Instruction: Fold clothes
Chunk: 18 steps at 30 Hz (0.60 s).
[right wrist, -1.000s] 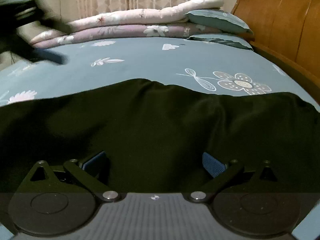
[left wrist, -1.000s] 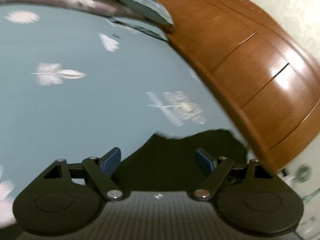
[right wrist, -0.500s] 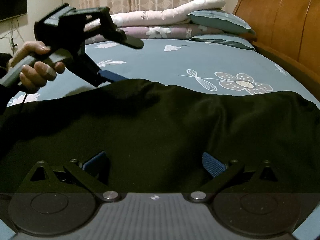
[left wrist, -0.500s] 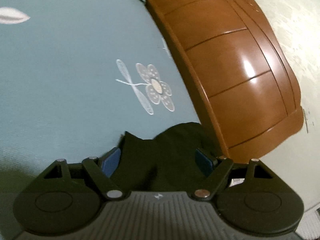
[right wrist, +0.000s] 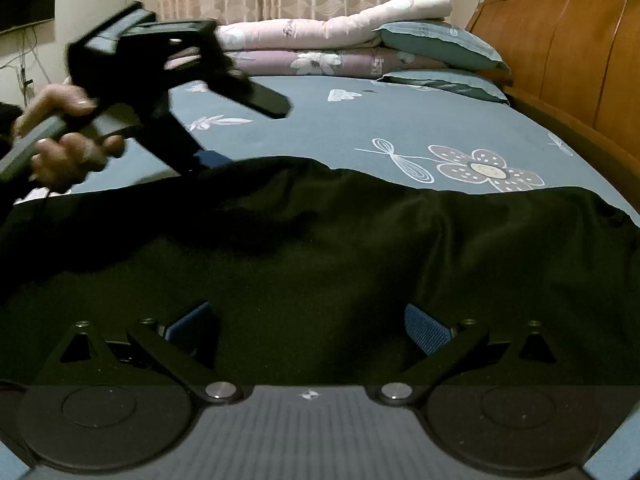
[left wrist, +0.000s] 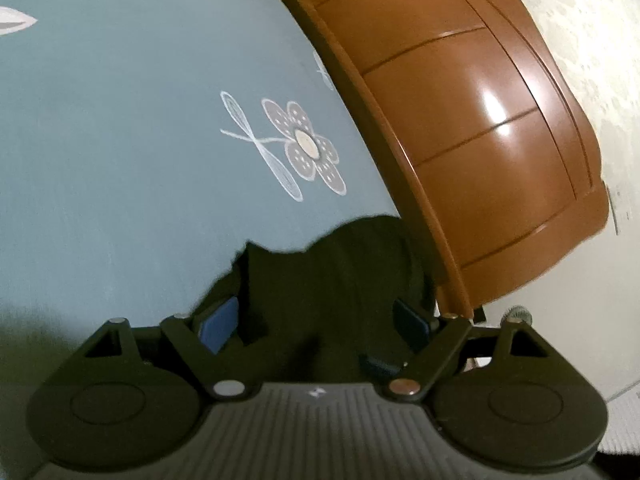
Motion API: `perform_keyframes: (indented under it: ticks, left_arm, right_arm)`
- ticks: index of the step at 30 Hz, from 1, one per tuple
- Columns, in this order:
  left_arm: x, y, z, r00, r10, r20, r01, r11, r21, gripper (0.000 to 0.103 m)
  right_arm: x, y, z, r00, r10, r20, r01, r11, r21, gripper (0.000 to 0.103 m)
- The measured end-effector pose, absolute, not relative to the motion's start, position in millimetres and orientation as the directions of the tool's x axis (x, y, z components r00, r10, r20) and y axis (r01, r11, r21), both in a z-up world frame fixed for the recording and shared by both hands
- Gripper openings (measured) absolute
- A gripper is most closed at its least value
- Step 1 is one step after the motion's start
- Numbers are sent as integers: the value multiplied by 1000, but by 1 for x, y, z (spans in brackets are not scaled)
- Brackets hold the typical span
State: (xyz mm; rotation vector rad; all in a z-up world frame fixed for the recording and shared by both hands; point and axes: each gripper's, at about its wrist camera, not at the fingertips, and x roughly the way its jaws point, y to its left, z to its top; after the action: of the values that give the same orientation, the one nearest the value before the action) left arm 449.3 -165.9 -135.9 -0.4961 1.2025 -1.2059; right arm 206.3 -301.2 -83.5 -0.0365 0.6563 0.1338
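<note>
While the black garment (right wrist: 320,264) lies spread across the near part of the bed (right wrist: 400,120), I judge the folding barely begun: the cloth shows as one broad, rumpled layer with no crisp fold line that I can make out, so every fold seems to remain.

Left to right in the right wrist view: my left hand (right wrist: 60,136) grips the handle of the left tongs (right wrist: 200,156), whose tips reach down to the far edge of the garment at its left portion; motion blur hides whether they touch it. The left wrist view shows those tongs (left wrist: 316,320) spread wide, with the garment (left wrist: 328,272) lying between the blue pads (left wrist: 218,324) but not pinched, and the wooden headboard (left wrist: 480,140) just beside the cloth.

At centre, the right tongs (right wrist: 308,320) hover low over the garment, spread apart and holding nothing; the cloth fills the gap between the pads.

Farther back lie folded quilts (right wrist: 320,40) with two pillows (right wrist: 440,48) stacked at their right end. A flower print (right wrist: 480,168) on the sheet borders the garment's far edge.

No basket, box or other container appears in either view, so there are no contents to report.
</note>
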Motion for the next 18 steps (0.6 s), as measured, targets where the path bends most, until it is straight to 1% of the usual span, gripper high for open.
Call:
perform_keyframes:
  ticks: [2, 5, 6, 9, 11, 13, 15, 17, 18]
  left_arm:
    - [455, -175, -143, -148, -905, -398, 400, 314, -861, 86]
    - [457, -191, -144, -173, -915, -364, 392, 275, -878, 88]
    - [458, -193, -144, -157, -925, -347, 389, 265, -882, 88]
    - [459, -189, -142, -70, -963, -260, 352, 220, -910, 87]
    - [454, -184, -138, -31, -971, -238, 376, 209, -903, 87]
    - [445, -183, -127, 23, -959, -284, 453, 263, -852, 87]
    - [440, -171, -116, 132, -931, -339, 517, 356, -778, 86]
    - [446, -155, -108, 210, -908, -362, 512, 418, -751, 86]
    - [450, -147, -106, 217, -911, -350, 485, 411, -772, 86]
  right_arm:
    - [206, -301, -83, 784, 112, -610, -135, 991, 9, 103]
    - [206, -301, -83, 785, 110, -610, -134, 991, 7, 103]
    - [206, -300, -83, 785, 110, -610, -134, 991, 6, 103]
    - [205, -300, -83, 786, 107, -609, -131, 991, 6, 103]
    - [204, -301, -83, 787, 108, -608, -129, 992, 9, 103]
    - [204, -302, -83, 786, 109, -608, -128, 992, 11, 103]
    - [203, -301, -82, 785, 105, -611, -128, 992, 5, 103]
    - [203, -300, -82, 785, 101, -612, -128, 992, 0, 103]
    - [203, -300, -82, 785, 100, -612, -127, 992, -1, 103]
